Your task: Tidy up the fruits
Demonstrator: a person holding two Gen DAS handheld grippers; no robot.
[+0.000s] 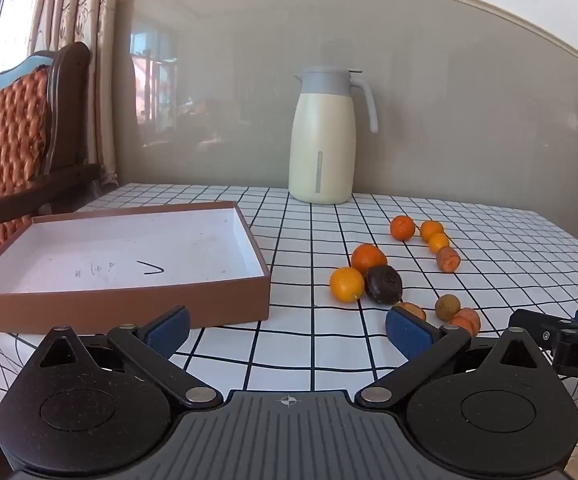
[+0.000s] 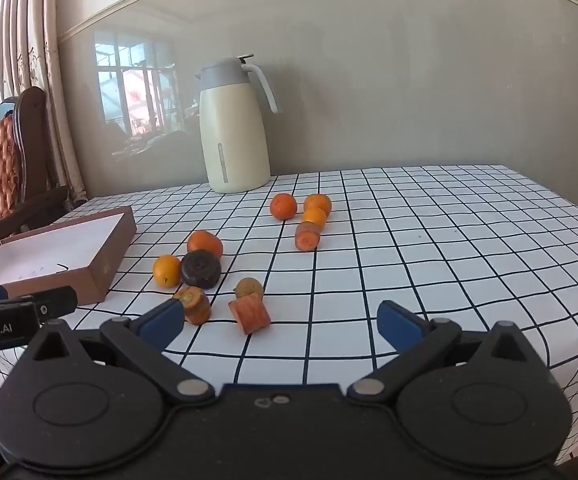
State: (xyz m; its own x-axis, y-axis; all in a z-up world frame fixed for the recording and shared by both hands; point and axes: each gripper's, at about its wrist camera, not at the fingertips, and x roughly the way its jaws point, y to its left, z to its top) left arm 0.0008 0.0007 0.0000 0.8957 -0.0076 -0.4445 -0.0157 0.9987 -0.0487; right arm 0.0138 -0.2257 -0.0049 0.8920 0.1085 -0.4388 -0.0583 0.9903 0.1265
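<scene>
Several small oranges lie on the checked tablecloth, among them one (image 1: 346, 284) (image 2: 166, 270) next to a dark round fruit (image 1: 383, 284) (image 2: 200, 269). A small brown-green fruit (image 1: 447, 306) (image 2: 248, 288) and carrot pieces (image 2: 250, 314) (image 2: 197, 305) lie nearer. An empty brown box with a white inside (image 1: 129, 248) (image 2: 101, 256) sits at the left. My left gripper (image 1: 287, 330) is open and empty, in front of the box and fruits. My right gripper (image 2: 281, 324) is open and empty, just short of the carrot pieces.
A cream thermos jug (image 1: 323, 136) (image 2: 235, 128) stands at the back against the wall. A wooden chair with an orange cushion (image 1: 13, 140) stands left of the table. The table's near edge lies just under both grippers.
</scene>
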